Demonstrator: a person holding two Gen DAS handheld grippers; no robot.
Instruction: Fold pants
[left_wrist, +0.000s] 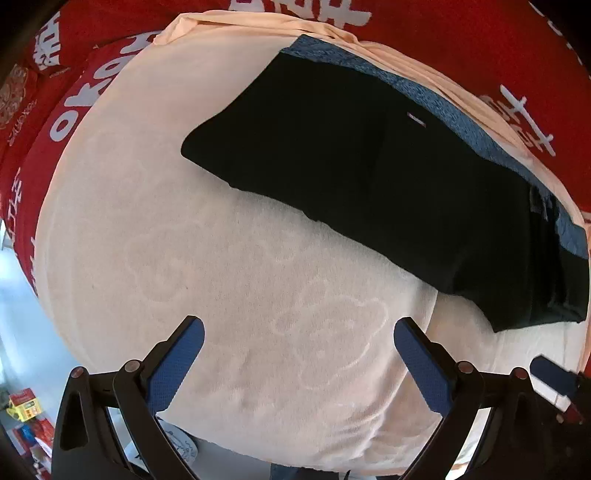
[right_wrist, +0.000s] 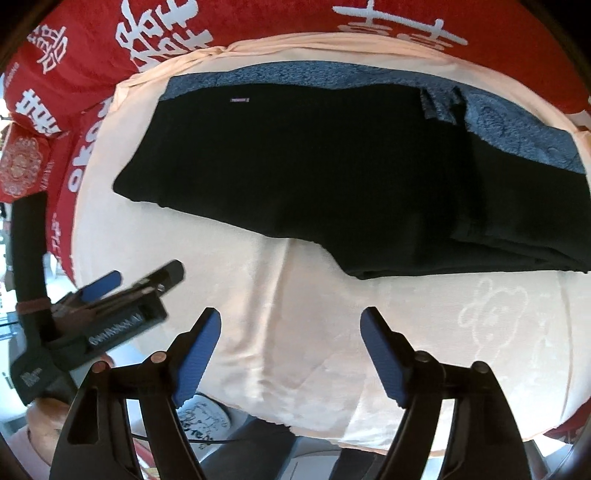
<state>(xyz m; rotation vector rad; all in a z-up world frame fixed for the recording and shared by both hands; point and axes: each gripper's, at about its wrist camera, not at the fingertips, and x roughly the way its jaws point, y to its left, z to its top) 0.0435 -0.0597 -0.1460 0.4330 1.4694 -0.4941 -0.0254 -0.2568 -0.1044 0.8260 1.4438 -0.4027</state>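
Black pants (left_wrist: 369, 173) lie folded lengthwise on a cream blanket (left_wrist: 184, 240), towards its far side; they also show in the right wrist view (right_wrist: 314, 177). A blue-grey towel (left_wrist: 436, 96) lies under their far edge. My left gripper (left_wrist: 299, 332) is open and empty above the bare blanket, short of the pants' near edge. My right gripper (right_wrist: 291, 325) is open and empty, also above the blanket in front of the pants. The left gripper shows at the left of the right wrist view (right_wrist: 122, 291).
A red cloth with white characters (right_wrist: 166, 33) covers the surface around and behind the blanket (right_wrist: 406, 332). The blanket's near edge hangs over the front. Floor and small boxes (left_wrist: 26, 410) show at the lower left.
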